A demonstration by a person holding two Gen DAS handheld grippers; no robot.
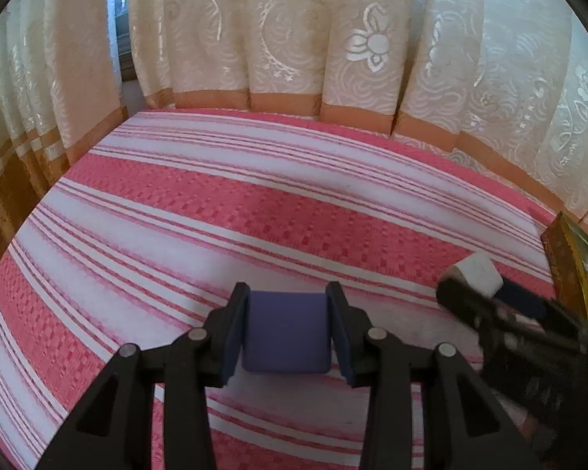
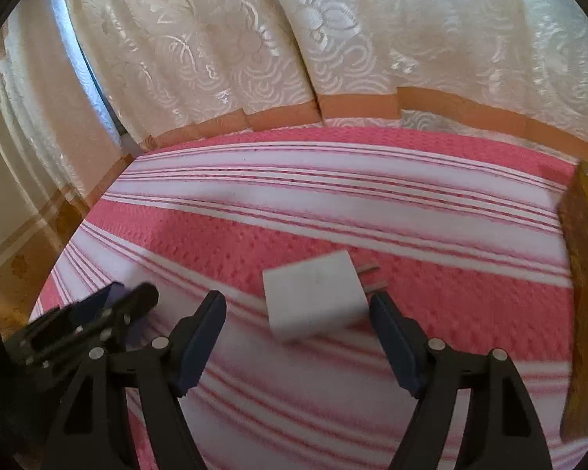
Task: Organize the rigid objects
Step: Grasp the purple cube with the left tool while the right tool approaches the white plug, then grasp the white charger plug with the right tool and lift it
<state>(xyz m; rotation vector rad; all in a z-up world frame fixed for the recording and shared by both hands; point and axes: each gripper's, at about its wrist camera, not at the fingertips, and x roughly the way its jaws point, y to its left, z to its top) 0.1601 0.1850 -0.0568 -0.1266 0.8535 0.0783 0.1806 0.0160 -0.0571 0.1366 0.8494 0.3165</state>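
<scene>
Purple block (image 1: 286,331): clamped in my left gripper (image 1: 287,327).
White charger (image 2: 313,299): between my right gripper (image 2: 298,325) jaws, untouched.
Next: I close on it.

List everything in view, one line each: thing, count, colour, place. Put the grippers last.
Purple block: one, purple, clamped between the left gripper's pads above the cloth.
Charger plug: one, white with two metal prongs, lying on the cloth between the right gripper's open jaws, untouched.
Striped cloth: one, pink and white, covering the whole work surface.
Curtains: cream with a floral pattern and orange hem band, hanging behind the surface.
Box: one, brown and yellow, at the right edge, mostly cut off.
Left gripper: one, black with blue pads, shut on the block.
Right gripper: one, black with blue pads, open around the plug.
</scene>
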